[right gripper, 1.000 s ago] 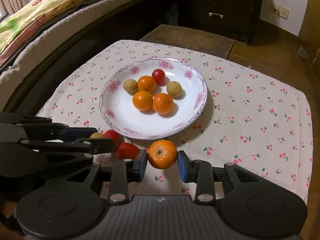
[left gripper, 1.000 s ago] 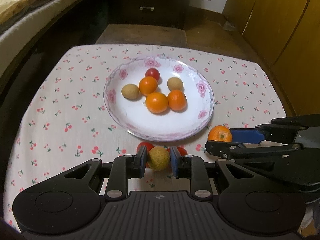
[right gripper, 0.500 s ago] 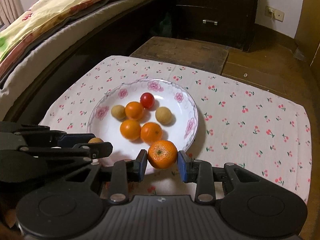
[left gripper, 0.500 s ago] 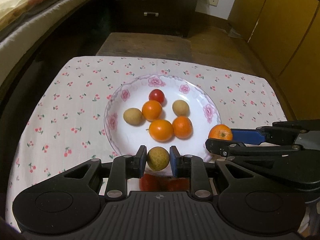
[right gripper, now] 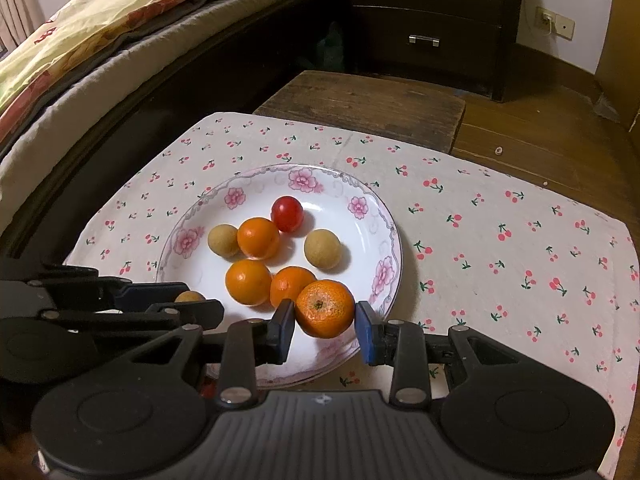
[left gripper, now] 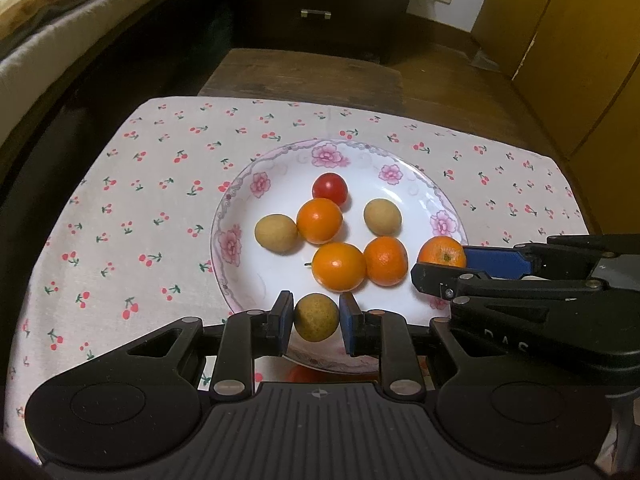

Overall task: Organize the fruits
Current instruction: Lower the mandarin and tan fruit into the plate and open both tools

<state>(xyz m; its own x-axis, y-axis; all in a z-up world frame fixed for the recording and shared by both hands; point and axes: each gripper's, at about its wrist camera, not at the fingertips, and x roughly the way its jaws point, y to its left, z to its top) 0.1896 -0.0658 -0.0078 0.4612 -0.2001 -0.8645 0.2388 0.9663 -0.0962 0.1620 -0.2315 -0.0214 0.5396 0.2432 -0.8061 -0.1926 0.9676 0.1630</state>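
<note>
Your left tongs (left gripper: 316, 318) are pinching a small round tan-yellow fruit (left gripper: 316, 317). It hangs over the near rim of the white round plate with pink flowers (left gripper: 240, 236). Your right tongs (right gripper: 325, 322) are pinching a round orange mandarin with a green stem dot (right gripper: 325, 308). It hangs over the near right part of the same plate.

The plate sits on the bench with the white cherry-print cloth (right gripper: 500, 248). Six fruits lie in it: three orange ones, two tan ones and one small red tomato (left gripper: 329, 189).

The bare white spot in the plate lies just ahead of your left tongs and below them, near the rim. That hand looks closer to an open spot. The right mandarin hangs right beside an orange one (right gripper: 291, 284), so it may bump it.

Faint letters show on the right tongs' black arm, too blurry to read.
</note>
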